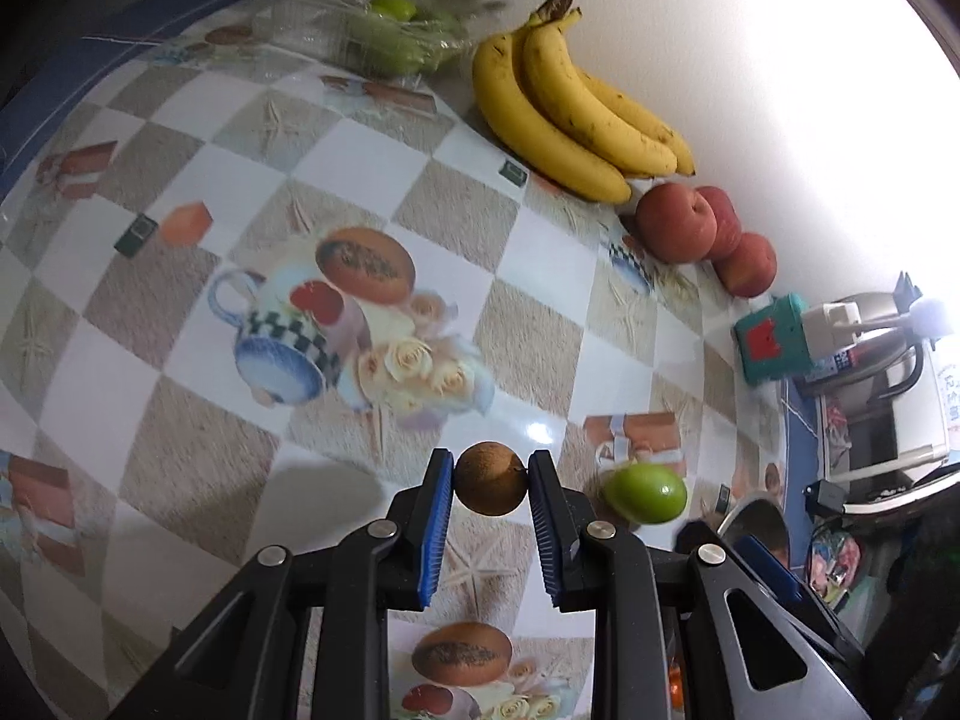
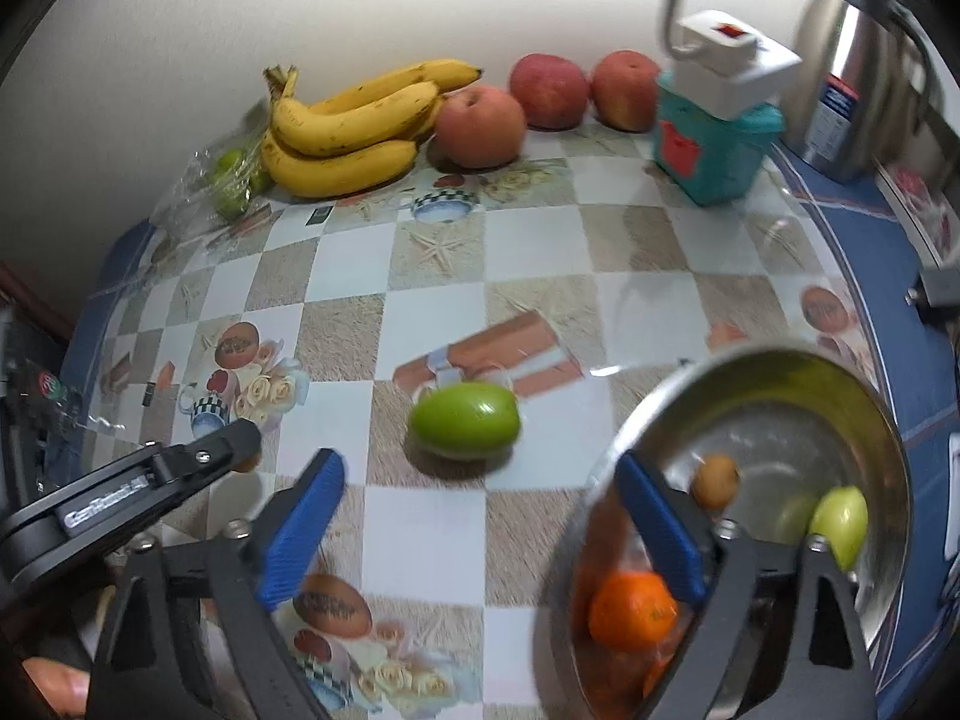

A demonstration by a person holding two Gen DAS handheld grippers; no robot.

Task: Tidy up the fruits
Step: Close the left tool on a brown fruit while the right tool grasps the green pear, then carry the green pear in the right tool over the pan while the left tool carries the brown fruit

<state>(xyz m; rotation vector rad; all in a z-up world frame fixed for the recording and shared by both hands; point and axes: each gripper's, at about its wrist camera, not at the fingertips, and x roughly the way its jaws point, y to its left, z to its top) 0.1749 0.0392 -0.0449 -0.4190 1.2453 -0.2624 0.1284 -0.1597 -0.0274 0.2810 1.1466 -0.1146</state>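
only the right wrist view shows inside the shiny steel bowl (image 2: 888, 420); left gripper (image 1: 491, 480) jaws pinch a rough brown round fruit (image 1: 491, 479); right gripper (image 2: 480, 516) jaws spread.

Teal box (image 2: 711, 147), steel kettle (image 2: 852, 60) beside wall.

Fruit count on the table

One bunch of bananas (image 2: 348, 126) upper left, three apples (image 2: 480, 127), one orange (image 2: 633, 609) in one metal bowl (image 2: 894, 456) lower right.

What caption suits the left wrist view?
Left gripper pinches a brown fruit above the table, a green fruit beside it.
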